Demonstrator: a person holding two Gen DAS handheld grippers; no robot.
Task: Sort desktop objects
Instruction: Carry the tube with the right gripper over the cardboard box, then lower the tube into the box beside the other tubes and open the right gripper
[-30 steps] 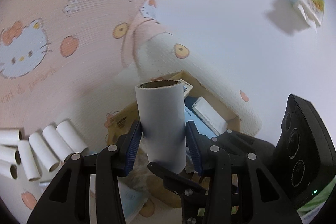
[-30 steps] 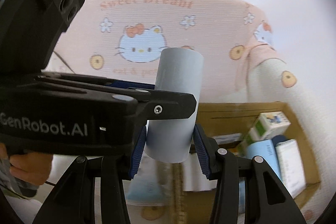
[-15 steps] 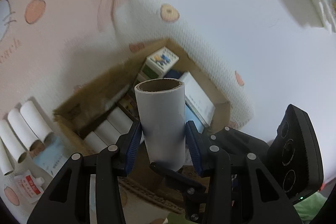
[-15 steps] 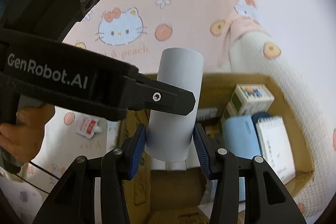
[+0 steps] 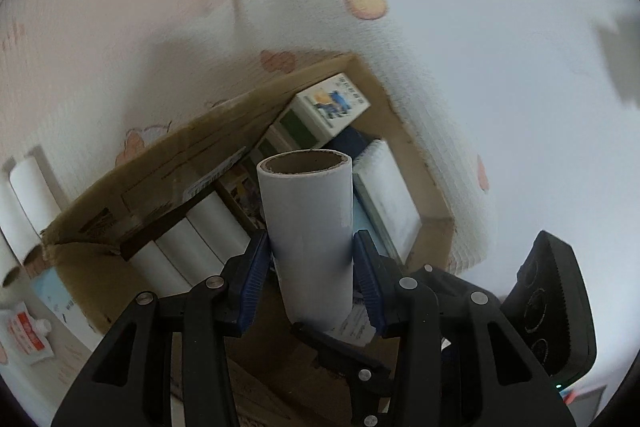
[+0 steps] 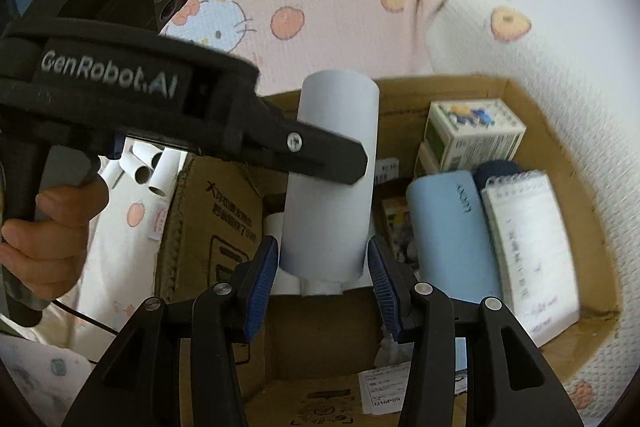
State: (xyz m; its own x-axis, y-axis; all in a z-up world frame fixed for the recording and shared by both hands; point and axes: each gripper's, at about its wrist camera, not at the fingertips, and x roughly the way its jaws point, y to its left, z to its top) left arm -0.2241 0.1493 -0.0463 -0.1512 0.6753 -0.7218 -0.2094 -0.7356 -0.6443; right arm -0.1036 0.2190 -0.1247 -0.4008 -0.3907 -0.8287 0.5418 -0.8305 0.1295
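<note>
Left wrist: the left claw (image 5: 312, 279) pinches a tube (image 5: 308, 227) over the box (image 5: 160, 163), so lower it beside the tubes inside; right wrist: the right claw (image 6: 322, 277) pinches its own tube (image 6: 332, 179) above that box (image 6: 560, 155).

Cardboard box (image 6: 532, 99) open at the top, access from above only. Right half fully occupied: small printed cartons (image 6: 472, 131) at the far wall, pale blue case (image 6: 448, 227) and spiral notepad (image 6: 528, 251) lying flat side by side. Left part holds white tubes (image 5: 188, 247) lying along the flap (image 5: 160, 183); the bare floor at the near wall (image 6: 320, 327) is the only free ground. Left gripper (image 6: 224, 131) crosses in front of the right gripper's tube (image 6: 332, 187), narrowing passage on that side. Loose tubes (image 5: 24, 195) lie outside the box on the blanket (image 5: 120, 7)
</note>
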